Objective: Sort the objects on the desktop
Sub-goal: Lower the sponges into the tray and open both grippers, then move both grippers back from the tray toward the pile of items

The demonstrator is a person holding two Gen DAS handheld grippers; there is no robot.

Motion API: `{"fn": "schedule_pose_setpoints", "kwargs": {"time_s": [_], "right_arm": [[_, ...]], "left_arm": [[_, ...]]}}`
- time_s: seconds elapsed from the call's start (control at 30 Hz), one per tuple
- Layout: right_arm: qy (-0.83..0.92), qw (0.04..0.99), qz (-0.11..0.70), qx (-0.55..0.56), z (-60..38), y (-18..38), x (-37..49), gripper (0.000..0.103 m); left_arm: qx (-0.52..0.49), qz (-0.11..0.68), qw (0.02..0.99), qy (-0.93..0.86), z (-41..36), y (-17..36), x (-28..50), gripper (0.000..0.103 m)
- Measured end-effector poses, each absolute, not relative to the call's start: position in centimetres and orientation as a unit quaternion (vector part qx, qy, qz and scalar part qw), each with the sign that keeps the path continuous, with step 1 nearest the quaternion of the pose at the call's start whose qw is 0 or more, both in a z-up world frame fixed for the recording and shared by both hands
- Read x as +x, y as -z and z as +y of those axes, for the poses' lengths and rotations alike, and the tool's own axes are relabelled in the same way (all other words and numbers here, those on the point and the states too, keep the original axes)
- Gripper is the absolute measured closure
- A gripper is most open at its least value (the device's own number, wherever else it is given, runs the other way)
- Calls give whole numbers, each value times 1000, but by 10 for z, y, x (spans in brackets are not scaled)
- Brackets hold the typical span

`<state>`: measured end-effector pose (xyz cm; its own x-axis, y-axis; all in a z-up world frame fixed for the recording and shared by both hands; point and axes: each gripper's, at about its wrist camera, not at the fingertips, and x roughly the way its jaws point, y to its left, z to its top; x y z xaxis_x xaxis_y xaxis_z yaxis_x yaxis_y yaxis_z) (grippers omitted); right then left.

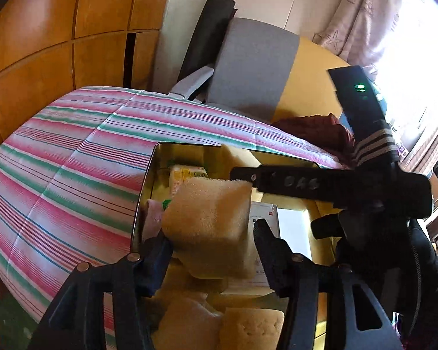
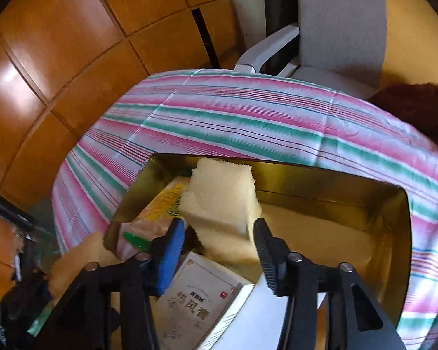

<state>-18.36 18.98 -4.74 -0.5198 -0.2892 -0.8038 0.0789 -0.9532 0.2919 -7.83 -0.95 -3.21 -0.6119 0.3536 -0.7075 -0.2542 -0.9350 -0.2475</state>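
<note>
A soft yellow sponge block (image 1: 210,227) with tiny holes sits between the half-open left gripper (image 1: 213,248) over the gold tin (image 1: 144,192). The right gripper (image 2: 219,248) is half open around another sponge (image 2: 222,201).

Cloth (image 2: 248,116) on the table: pink, white and green stripes with thin blue lines. Tin box (image 2: 388,204): gold interior. Sponge blocks (image 1: 210,227): pale yellow. Right gripper (image 2: 219,259) pad (image 2: 169,259): blue. Wall panels (image 1: 58,29): orange-brown wood. Chair (image 1: 254,67): grey.
</note>
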Motion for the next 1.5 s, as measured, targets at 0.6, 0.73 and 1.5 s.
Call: {"fn": "schedule_pose_setpoints", "kwargs": {"time_s": [0.6,0.73,1.5], "right_arm": [[886,100,-139,430,218,18,-113,39],[890,88,-148,423,232,13,-91,39],[909,-40,-118,398,356,-31,36,29]], "left_arm": [[-388,-29,188,-902,1,37,-52,56],[-409,-51,174,-894,-2,38,-59,53],[-373,-46,249,-893,23,-11,-14,44]]}}
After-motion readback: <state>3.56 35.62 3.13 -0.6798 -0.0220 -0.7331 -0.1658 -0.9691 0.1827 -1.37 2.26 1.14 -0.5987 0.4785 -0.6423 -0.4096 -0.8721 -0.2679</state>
